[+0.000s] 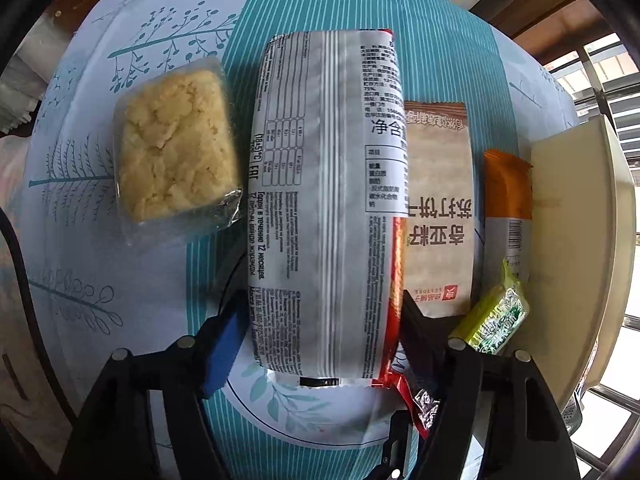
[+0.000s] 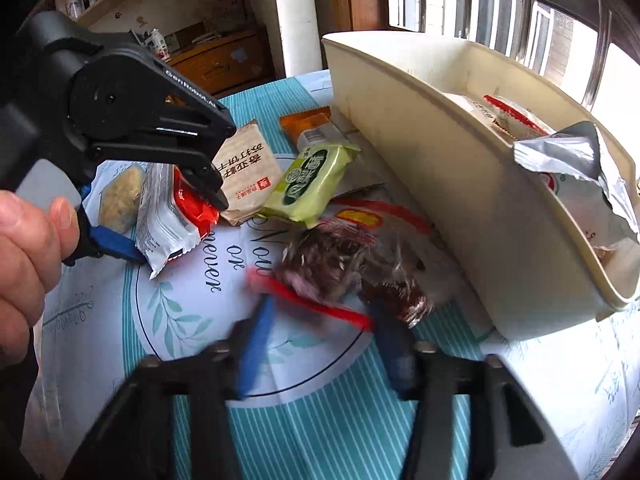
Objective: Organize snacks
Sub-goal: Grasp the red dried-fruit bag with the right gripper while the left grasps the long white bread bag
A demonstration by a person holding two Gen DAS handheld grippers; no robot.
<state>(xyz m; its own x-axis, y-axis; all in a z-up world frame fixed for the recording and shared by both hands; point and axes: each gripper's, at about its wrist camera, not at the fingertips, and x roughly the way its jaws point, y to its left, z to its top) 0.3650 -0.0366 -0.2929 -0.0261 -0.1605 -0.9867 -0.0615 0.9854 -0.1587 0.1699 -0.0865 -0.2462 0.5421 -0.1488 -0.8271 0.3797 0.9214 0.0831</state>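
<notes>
- Left wrist view: the left claw (image 1: 320, 344) points straight down and straddles the near end of the long white-and-red packet (image 1: 324, 208); its fingers sit at the packet's two long edges, seemingly grasping it. A clean lift probably needs a square squeeze across the width, so the slick wrapper does not twist. The crumbly yellow cake (image 1: 176, 148) lies left of the claw, the beige cracker pack (image 1: 438, 208) right.
- Right wrist view: the right claw (image 2: 324, 344) appears clenched on the red-sealed clear bag (image 2: 352, 264), just ahead of its fingers. The cream bin (image 2: 460, 184) stands ahead to the right on the surface (image 2: 320, 420); carrying the bag over its rim looks sensible.
</notes>
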